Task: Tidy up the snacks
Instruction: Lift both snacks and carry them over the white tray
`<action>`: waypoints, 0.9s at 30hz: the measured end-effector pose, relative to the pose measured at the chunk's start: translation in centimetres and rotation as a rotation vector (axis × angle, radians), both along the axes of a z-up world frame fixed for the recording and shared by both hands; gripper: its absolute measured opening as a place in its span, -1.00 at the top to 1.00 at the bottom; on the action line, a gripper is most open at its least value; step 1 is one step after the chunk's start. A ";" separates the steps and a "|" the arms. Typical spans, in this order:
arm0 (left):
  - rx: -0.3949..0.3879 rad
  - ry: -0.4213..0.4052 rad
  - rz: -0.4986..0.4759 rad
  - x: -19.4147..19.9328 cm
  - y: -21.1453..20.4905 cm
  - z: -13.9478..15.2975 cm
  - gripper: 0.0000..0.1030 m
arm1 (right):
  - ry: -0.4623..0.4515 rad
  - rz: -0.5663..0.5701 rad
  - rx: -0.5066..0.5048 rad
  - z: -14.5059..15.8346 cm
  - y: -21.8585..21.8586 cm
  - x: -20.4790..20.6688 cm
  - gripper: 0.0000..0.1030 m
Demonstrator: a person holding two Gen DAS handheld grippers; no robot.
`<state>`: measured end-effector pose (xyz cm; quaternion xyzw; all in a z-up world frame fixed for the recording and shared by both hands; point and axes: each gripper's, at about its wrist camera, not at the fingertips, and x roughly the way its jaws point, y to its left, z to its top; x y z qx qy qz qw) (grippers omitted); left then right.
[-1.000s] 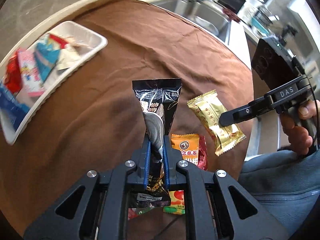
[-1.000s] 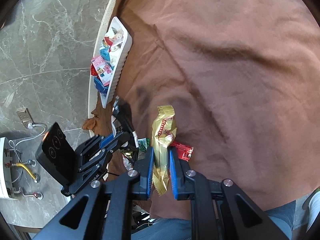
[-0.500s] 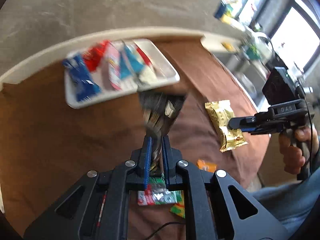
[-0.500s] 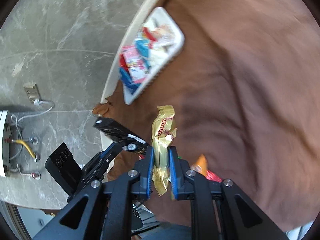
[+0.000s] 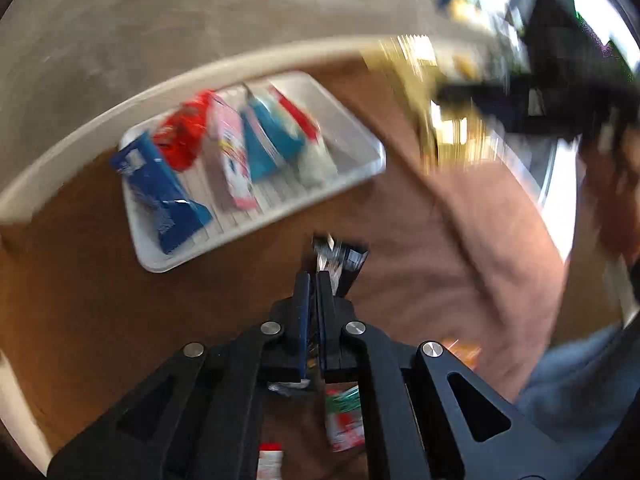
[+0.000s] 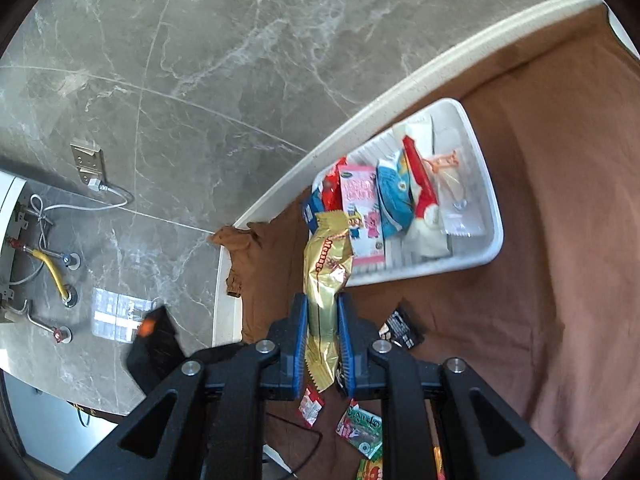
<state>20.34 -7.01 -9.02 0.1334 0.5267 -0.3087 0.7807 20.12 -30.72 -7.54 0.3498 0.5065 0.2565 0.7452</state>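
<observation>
My left gripper (image 5: 315, 280) is shut on a black snack packet (image 5: 340, 258) and holds it above the brown cloth, just in front of the white tray (image 5: 360, 172). The tray holds several snack packets: blue, red, pink and teal. My right gripper (image 6: 323, 308) is shut on a gold snack packet (image 6: 326, 264), held upright near the tray's (image 6: 486, 248) front left corner. The gold packet (image 5: 424, 92) and the right gripper show blurred at the upper right of the left wrist view. The black packet (image 6: 400, 328) shows just right of my right fingers.
Loose snack packets (image 6: 360, 432) lie on the brown cloth (image 6: 560, 240) below both grippers. The table's cream edge (image 6: 400, 92) runs just behind the tray, with grey marble floor (image 6: 200, 80) beyond it. The left wrist view is motion-blurred.
Both grippers have swung toward the tray with their packets. The tray is now larger and closer in both views. The right gripper has moved up and over near the tray.
</observation>
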 end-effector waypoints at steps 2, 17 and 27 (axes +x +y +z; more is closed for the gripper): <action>0.073 0.018 -0.065 -0.4 -1.1 -1.9 0.94 | 0.024 -0.004 0.003 -0.8 -0.1 -0.2 0.67; 0.100 0.032 -0.035 -0.3 -0.1 -3.3 -0.85 | 0.135 -0.068 0.047 -5.2 -2.3 -4.2 0.67; 0.146 0.022 -0.189 -2.5 -4.0 -4.9 -0.83 | 0.161 -0.075 0.051 -6.3 -2.0 -5.3 0.67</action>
